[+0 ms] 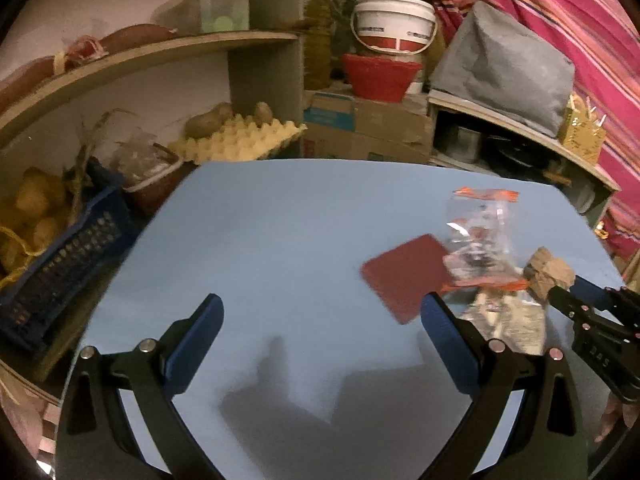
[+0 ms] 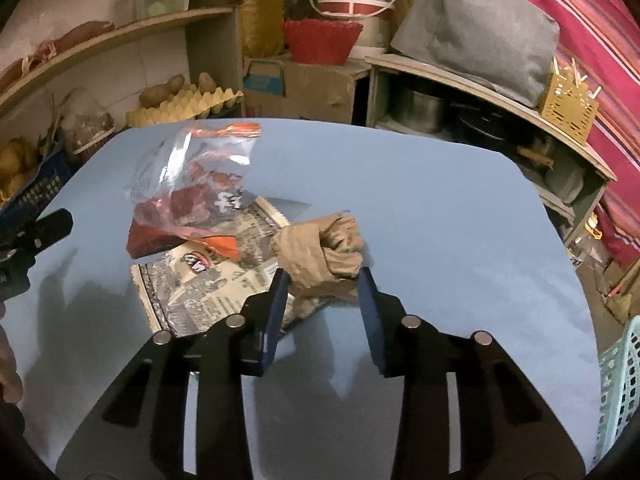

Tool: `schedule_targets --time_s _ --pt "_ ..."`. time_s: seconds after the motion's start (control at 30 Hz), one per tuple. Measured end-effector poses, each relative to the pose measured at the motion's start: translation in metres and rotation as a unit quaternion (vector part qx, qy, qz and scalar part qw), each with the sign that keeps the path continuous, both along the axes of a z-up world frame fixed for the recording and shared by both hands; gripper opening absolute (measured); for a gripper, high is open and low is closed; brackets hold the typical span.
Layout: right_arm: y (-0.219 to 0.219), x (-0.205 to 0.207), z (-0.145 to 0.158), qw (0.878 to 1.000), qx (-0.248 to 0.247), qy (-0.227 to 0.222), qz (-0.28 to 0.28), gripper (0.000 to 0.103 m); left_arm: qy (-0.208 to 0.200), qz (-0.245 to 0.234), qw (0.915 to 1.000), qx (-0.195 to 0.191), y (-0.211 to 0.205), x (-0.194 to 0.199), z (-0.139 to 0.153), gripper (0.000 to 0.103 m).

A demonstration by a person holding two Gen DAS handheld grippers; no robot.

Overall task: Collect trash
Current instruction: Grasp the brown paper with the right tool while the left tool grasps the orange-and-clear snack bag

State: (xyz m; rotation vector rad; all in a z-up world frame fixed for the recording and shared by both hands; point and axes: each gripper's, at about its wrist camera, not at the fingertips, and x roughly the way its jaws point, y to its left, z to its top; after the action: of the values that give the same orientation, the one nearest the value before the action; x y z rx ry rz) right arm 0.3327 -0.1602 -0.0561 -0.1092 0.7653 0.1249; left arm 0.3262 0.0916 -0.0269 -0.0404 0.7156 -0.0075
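On the light blue table point(image 2: 420, 200) lies a pile of trash: a clear plastic bag with orange edges point(image 2: 192, 184), a printed foil wrapper point(image 2: 200, 284), a dark red card point(image 1: 404, 274) and a crumpled brown paper wad point(image 2: 320, 252). My right gripper point(image 2: 322, 276) is shut on the brown paper wad; it also shows in the left wrist view point(image 1: 560, 286), with the wad point(image 1: 546, 270) at its tips. My left gripper point(image 1: 320, 312) is open and empty, just left of the pile. The clear bag point(image 1: 478, 236) and the wrapper point(image 1: 508, 320) lie to its right.
A pale green basket point(image 2: 622, 384) stands at the table's right edge. A dark blue crate point(image 1: 60, 264) of potatoes sits left of the table. Shelves with an egg tray point(image 1: 240, 140), a red bowl point(image 1: 380, 76), a white bucket point(image 1: 394, 20) and boxes lie behind.
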Motion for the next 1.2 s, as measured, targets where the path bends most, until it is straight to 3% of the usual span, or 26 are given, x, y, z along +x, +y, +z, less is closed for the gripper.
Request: schedule_targets --time_s 0.1,0.2,0.23,0.27,0.53,0.6,0.63,0.67,0.77,1.0,1.07,1.2 --pt "-0.012 -0.003 0.003 1.0 0.011 -0.001 -0.005 0.036 0.007 -0.015 0.9997 -0.018 -0.01 0.0 -0.001 0.097" --pt "-0.025 -0.008 0.007 1.0 0.02 -0.003 -0.013 0.035 0.004 -0.028 0.9996 -0.005 -0.025 -0.002 0.0 0.097" --pt "-0.029 -0.01 0.008 1.0 0.02 -0.005 -0.015 0.024 0.001 -0.031 0.9995 0.0 -0.029 -0.004 0.0 0.097" --pt "-0.033 -0.012 0.009 1.0 0.018 -0.006 -0.018 0.021 -0.003 -0.033 0.9994 0.004 -0.033 -0.004 0.001 0.097" --pt "-0.07 -0.022 0.016 0.999 0.027 -0.006 -0.041 0.017 -0.019 -0.05 0.9986 0.007 -0.067 0.006 0.007 0.097" --pt "-0.075 -0.024 0.017 0.998 0.033 -0.009 -0.044 0.042 -0.019 -0.052 0.9985 0.0 -0.072 0.009 0.008 0.097" --pt "-0.077 -0.025 0.019 0.998 0.037 -0.017 -0.046 0.065 -0.019 -0.053 0.9984 -0.004 -0.074 0.012 0.008 0.097" --pt "-0.076 -0.024 0.022 0.998 0.039 -0.029 -0.047 0.072 -0.019 -0.052 0.9985 -0.006 -0.077 0.012 0.008 0.097" --pt "-0.071 -0.017 0.021 0.998 0.04 -0.031 -0.042 0.072 -0.018 -0.045 0.9988 -0.009 -0.076 0.017 0.009 0.097" --pt "-0.045 0.02 -0.001 0.999 0.033 -0.004 -0.029 0.071 -0.036 -0.02 0.9987 0.031 -0.058 0.015 0.019 0.097" --pt "-0.042 0.031 -0.009 0.999 0.032 0.017 -0.026 0.046 -0.033 -0.017 0.9988 0.031 -0.052 0.019 0.018 0.097" --pt "-0.048 0.035 -0.007 0.999 0.043 0.013 -0.022 0.045 -0.027 -0.013 0.9993 0.024 -0.048 0.029 0.014 0.097"
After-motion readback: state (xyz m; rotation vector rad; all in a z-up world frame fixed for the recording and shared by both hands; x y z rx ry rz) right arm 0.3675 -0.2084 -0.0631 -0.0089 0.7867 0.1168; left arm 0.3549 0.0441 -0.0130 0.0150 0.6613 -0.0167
